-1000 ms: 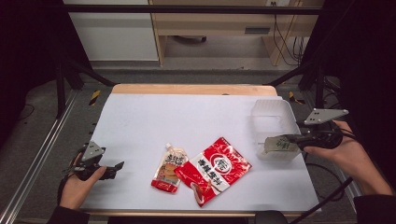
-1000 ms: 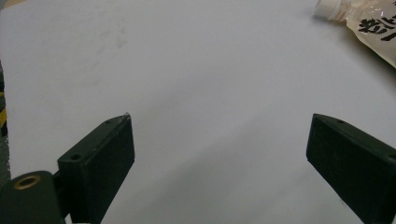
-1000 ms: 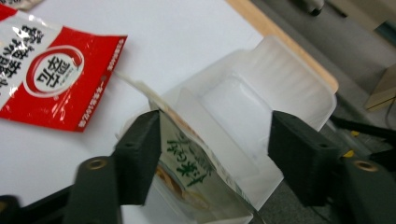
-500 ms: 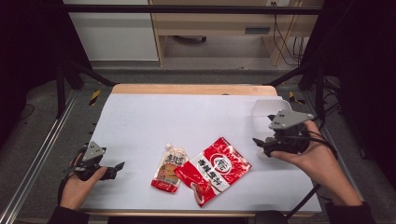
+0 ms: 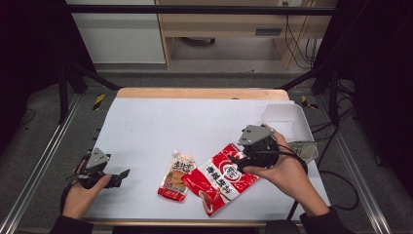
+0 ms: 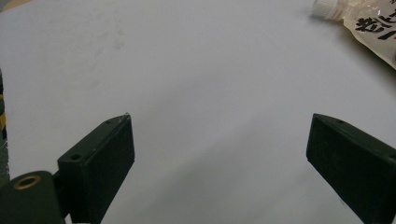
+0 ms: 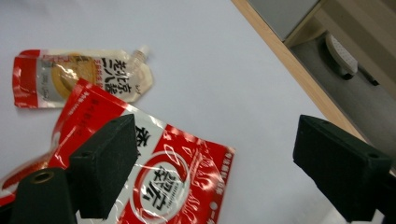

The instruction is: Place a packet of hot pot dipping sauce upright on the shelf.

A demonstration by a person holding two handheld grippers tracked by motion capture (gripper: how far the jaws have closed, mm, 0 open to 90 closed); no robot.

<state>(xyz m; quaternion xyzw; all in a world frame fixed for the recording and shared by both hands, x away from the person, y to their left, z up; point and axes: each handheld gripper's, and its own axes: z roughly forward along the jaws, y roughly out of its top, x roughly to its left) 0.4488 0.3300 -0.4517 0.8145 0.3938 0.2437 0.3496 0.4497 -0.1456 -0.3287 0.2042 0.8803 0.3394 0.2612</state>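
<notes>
White-covered table point(image 5: 195, 122) with a pale wooden far edge, dark room around it.

Right tool point(image 5: 235, 160) point(image 7: 215, 140): wide open, jaws having just been opening, nothing between them. Poised low over the upper right end of the flat, glossy red foil packet point(image 5: 224, 178) point(image 7: 177, 186), which lies flat near the front edge of the table. One jaw over the printed face, the other out over bare white cover past the packet's edge.

Just left of the packet, touching or slightly overlapping it: small beige spouted pouch with a white cap point(image 5: 176, 175) point(image 7: 79, 77) point(image 6: 373, 28). Behind the right hand, at the table's right edge: clear plastic tub point(image 5: 287, 119).

Left tool point(image 5: 124, 173) point(image 6: 219, 135): open as well, empty, resting near the front left corner, well apart from both pouches.

For a clean pick, judged from this: lower one jaw to the table beside the packet's free edge, slide under, pinch the edge seam rather than the slippery face. Keep clear of the spouted pouch so as not to drag it along. Lift slowly, as the limp foil is likely to sag.
</notes>
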